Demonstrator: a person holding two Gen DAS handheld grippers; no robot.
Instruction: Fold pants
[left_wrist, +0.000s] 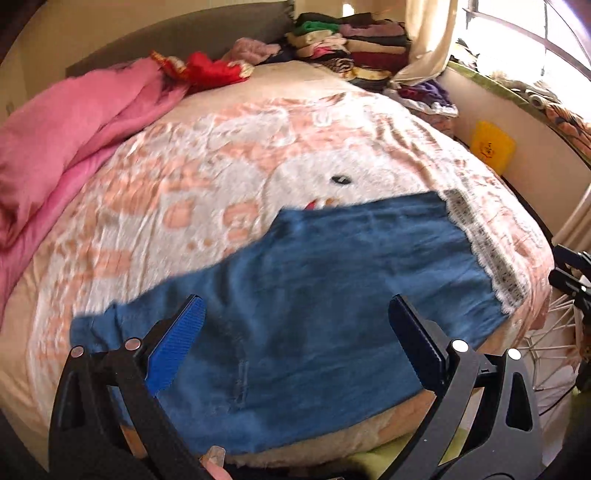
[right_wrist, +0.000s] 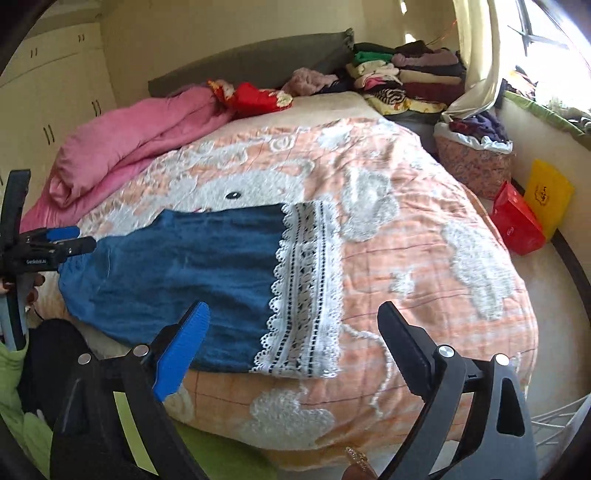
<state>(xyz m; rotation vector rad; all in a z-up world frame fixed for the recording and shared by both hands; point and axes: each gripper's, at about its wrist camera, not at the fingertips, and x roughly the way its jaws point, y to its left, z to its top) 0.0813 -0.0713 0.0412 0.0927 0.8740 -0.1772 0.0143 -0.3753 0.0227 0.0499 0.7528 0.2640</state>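
blue denim pants (right_wrist: 177, 280) with a white lace hem (right_wrist: 306, 288) lying flat on the peach quilted bed (right_wrist: 424, 258), centre-left of the right view, left gripper (left_wrist: 295, 332) fingers spread wide over them, right gripper (right_wrist: 291, 343) fingers wide apart too, nothing held

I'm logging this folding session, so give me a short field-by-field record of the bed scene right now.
garment: blue pants, lying flat on the bed
trim: white lace hem, at the pants' right end
surface: peach and white bedspread
left gripper: open, above the pants, holding nothing
right gripper: open, nothing between its fingers
background: pink duvet, stacked clothes
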